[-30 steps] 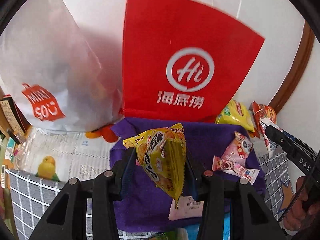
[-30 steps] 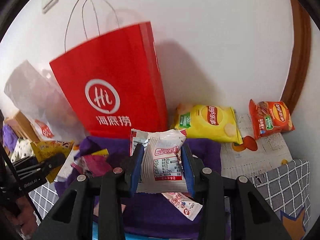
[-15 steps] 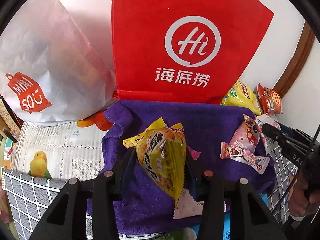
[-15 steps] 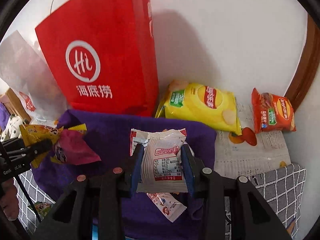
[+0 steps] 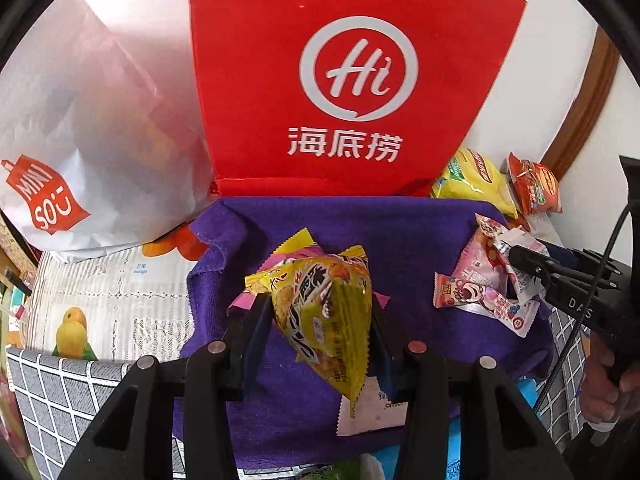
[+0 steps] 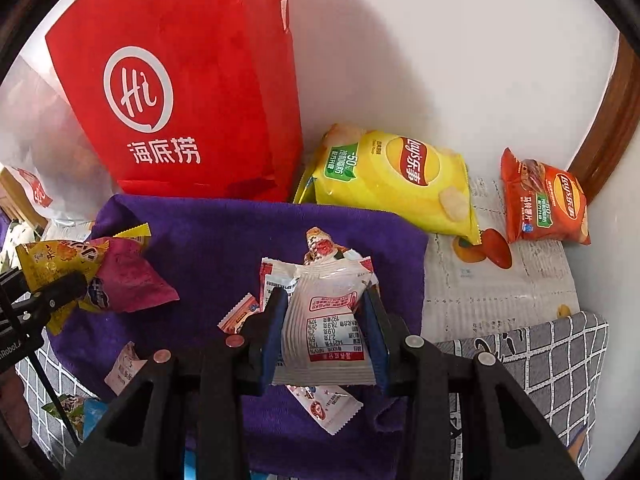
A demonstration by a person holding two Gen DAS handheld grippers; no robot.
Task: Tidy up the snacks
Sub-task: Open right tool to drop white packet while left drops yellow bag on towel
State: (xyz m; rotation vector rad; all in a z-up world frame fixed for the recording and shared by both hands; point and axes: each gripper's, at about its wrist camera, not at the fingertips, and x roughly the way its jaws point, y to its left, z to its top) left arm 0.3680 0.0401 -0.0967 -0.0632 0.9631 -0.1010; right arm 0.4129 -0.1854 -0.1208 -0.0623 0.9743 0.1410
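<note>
My left gripper (image 5: 318,312) is shut on a yellow snack packet (image 5: 324,316) and holds it low over a purple towel (image 5: 380,232). A magenta packet (image 6: 128,276) and another yellow packet (image 5: 294,244) lie under it on the towel's left. My right gripper (image 6: 324,308) is shut on a white snack packet (image 6: 326,316) over the towel's right part. Pink and white small packets (image 5: 476,288) lie beneath it. The right gripper also shows in the left wrist view (image 5: 516,260).
A red paper bag (image 5: 352,80) stands behind the towel against the wall. A white Miniso bag (image 5: 80,140) lies to its left. A yellow Lay's bag (image 6: 396,180) and an orange Lay's bag (image 6: 544,204) lie at the right. A wooden frame (image 6: 616,112) is at the far right.
Both grippers have moved forward and lower over the purple towel, still holding their packets. The red bag now looks closer and fills more of both views.
</note>
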